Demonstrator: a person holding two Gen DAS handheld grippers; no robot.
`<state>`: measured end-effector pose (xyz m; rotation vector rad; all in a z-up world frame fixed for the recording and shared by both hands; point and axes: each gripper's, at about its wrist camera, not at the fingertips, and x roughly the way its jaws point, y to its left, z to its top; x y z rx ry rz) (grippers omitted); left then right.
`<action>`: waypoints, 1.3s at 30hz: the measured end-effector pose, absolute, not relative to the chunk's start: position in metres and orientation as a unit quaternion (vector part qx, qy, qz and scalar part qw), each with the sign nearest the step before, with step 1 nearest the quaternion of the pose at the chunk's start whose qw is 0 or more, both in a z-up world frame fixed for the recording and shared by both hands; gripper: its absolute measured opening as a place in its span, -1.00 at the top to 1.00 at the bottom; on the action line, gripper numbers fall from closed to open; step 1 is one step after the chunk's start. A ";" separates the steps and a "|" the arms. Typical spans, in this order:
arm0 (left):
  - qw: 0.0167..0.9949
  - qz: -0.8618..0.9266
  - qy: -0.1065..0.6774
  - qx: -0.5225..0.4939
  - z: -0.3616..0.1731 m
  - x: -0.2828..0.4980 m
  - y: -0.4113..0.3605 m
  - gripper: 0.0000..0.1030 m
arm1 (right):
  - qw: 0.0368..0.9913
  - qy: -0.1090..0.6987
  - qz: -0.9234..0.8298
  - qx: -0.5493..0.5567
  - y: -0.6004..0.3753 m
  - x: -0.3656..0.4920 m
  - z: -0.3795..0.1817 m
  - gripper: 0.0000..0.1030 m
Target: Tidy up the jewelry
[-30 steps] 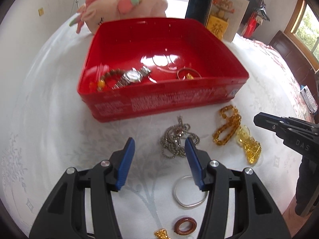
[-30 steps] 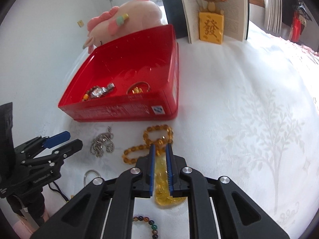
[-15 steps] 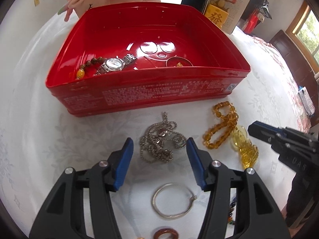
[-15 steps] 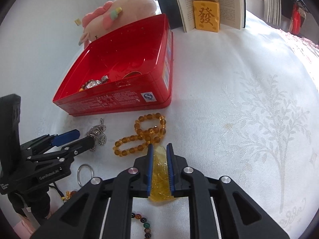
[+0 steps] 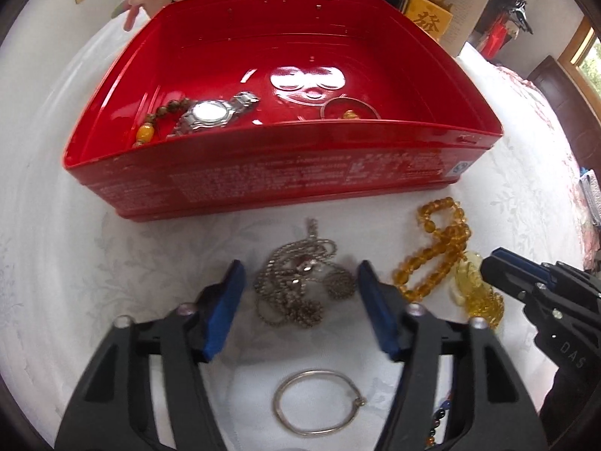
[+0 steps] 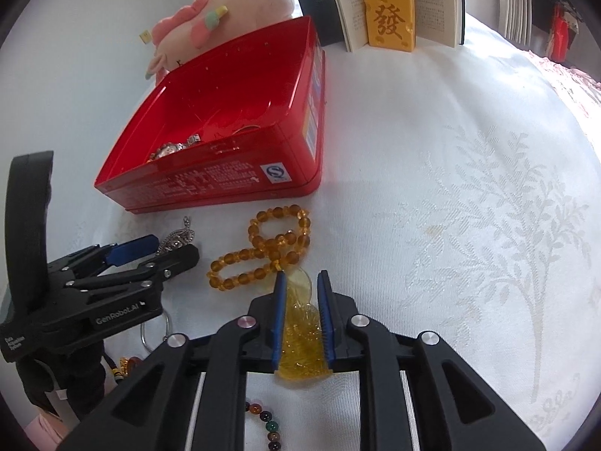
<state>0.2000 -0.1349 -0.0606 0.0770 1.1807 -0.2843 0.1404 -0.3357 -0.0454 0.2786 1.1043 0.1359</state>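
The left gripper (image 5: 300, 300) fingers are spreading wide around the silver chain (image 5: 300, 285), ready to pinch it. The right gripper (image 6: 302, 300) fingers are narrowing onto the amber pendant (image 6: 300, 330); its bead strand (image 6: 263, 251) is trailing toward the red tin (image 6: 225, 173), which is sitting farther back on the desk, receiving pieces.

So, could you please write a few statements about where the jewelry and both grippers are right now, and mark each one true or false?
1. The wristwatch lies inside the red tin. True.
2. The left gripper is shut on the silver chain. False: its jaws are open, straddling it.
3. The right gripper has the amber pendant between its jaws. True.
4. The silver bangle is inside the tin. False: it lies on the tablecloth.
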 end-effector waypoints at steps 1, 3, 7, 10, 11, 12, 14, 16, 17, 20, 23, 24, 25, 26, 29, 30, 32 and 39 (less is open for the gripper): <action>0.821 -0.132 0.554 0.034 -0.061 0.201 -0.133 0.13 | 0.840 0.522 0.064 0.132 -0.336 0.140 -0.045 0.64; 0.820 -0.134 0.556 0.025 -0.060 0.202 -0.127 0.22 | 0.840 0.522 0.063 0.133 -0.337 0.140 -0.045 0.59; 0.820 -0.143 0.554 0.009 -0.059 0.202 -0.115 0.39 | 0.840 0.523 0.061 0.133 -0.337 0.141 -0.047 0.45; 0.821 -0.148 0.551 -0.010 -0.056 0.201 -0.104 0.85 | 0.841 0.522 0.062 0.130 -0.337 0.139 -0.046 0.42; 0.821 -0.148 0.551 -0.013 -0.055 0.201 -0.101 0.93 | 0.841 0.522 0.064 0.128 -0.336 0.138 -0.046 0.40; 0.820 -0.149 0.552 -0.016 -0.055 0.203 -0.095 0.94 | 0.841 0.522 0.065 0.127 -0.336 0.137 -0.046 0.37; 0.819 -0.148 0.554 -0.021 -0.058 0.204 -0.090 0.94 | 0.841 0.522 0.072 0.125 -0.334 0.137 -0.045 0.35; 0.818 -0.149 0.555 -0.025 -0.059 0.203 -0.085 0.94 | 0.840 0.523 0.079 0.117 -0.329 0.136 -0.044 0.32; 0.817 -0.151 0.556 -0.028 -0.058 0.202 -0.084 0.94 | 0.840 0.524 0.083 0.114 -0.327 0.136 -0.044 0.30; 0.814 -0.162 0.557 -0.031 -0.057 0.201 -0.081 0.94 | 0.840 0.526 0.085 0.103 -0.322 0.136 -0.045 0.18; 0.813 -0.170 0.556 -0.034 -0.054 0.201 -0.086 0.88 | 0.839 0.527 0.083 0.104 -0.322 0.136 -0.047 0.18; 0.811 -0.174 0.557 -0.036 -0.053 0.205 -0.092 0.71 | 0.839 0.527 0.082 0.104 -0.323 0.137 -0.047 0.18; 0.811 -0.176 0.557 -0.038 -0.053 0.204 -0.093 0.43 | 0.840 0.527 0.081 0.105 -0.324 0.137 -0.047 0.18; 0.812 -0.175 0.556 -0.038 -0.052 0.204 -0.095 0.29 | 0.839 0.527 0.080 0.106 -0.324 0.137 -0.048 0.18; 0.817 -0.161 0.554 -0.025 -0.053 0.204 -0.105 0.06 | 0.839 0.528 0.079 0.105 -0.322 0.137 -0.048 0.18; 0.815 -0.161 0.556 -0.024 -0.053 0.207 -0.110 0.05 | 0.839 0.528 0.079 0.103 -0.322 0.137 -0.049 0.18; 0.811 -0.162 0.562 -0.018 -0.057 0.209 -0.118 0.04 | 0.839 0.529 0.081 0.102 -0.320 0.137 -0.049 0.18; 0.820 -0.141 0.554 0.035 -0.063 0.205 -0.135 0.53 | 0.838 0.529 0.082 0.107 -0.321 0.138 -0.050 0.18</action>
